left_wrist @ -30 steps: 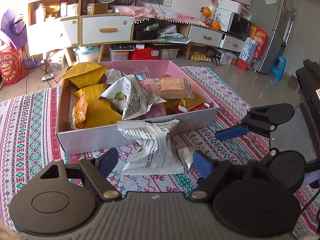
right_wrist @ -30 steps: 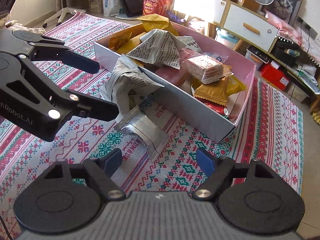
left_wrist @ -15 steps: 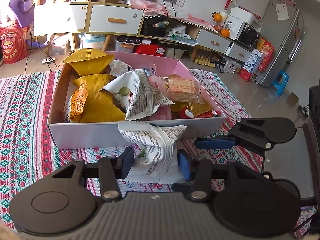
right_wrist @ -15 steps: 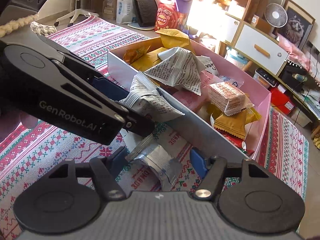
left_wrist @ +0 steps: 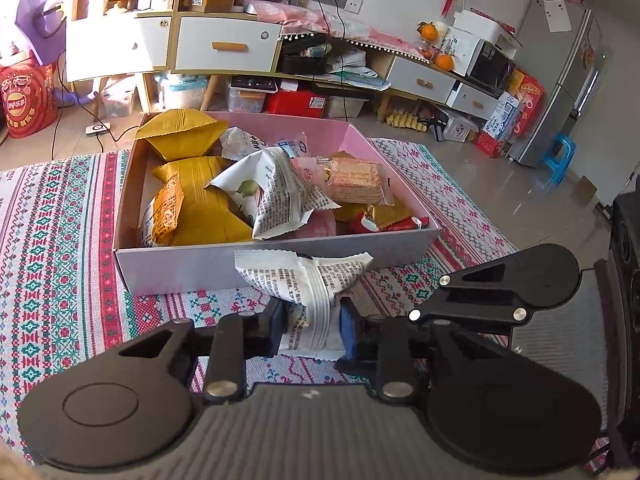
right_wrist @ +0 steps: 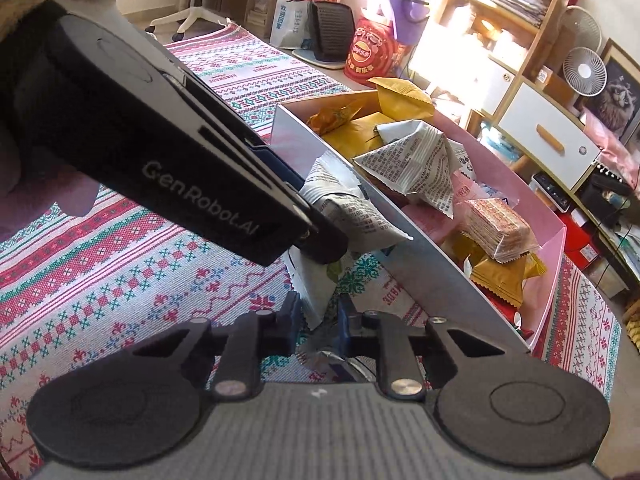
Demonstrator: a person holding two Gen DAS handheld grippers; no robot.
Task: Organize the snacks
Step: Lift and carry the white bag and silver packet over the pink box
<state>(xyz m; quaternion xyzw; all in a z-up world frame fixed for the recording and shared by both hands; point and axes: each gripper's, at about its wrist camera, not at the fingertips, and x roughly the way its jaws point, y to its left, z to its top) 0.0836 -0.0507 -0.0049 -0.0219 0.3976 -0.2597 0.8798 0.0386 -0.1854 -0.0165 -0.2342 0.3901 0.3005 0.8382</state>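
A white newsprint-pattern snack bag (left_wrist: 310, 300) stands on the rug against the front wall of the pink box (left_wrist: 192, 270). My left gripper (left_wrist: 311, 328) is closing, and both pads press the bag's lower half. Close beside it on the right, my right gripper (right_wrist: 318, 320) is shut on a small silver foil packet (right_wrist: 325, 355), which is mostly hidden between the fingers. The left gripper's black body crosses the right wrist view just above. The box holds yellow bags (left_wrist: 200, 208), a second newsprint bag (left_wrist: 272, 196) and a wafer pack (left_wrist: 354, 180).
The box sits on a red, green and white patterned rug (left_wrist: 60, 240). Behind it are low cabinets (left_wrist: 228, 44) with clutter beneath, a red chip bag (left_wrist: 24, 100) at the left and a fridge (left_wrist: 560, 80) at the right. A dark piece of furniture (left_wrist: 624, 260) stands close on the right.
Both grippers went from wide open to closed. The left one closed onto the white bag. The right one slid in beside it and closed on the silver packet.
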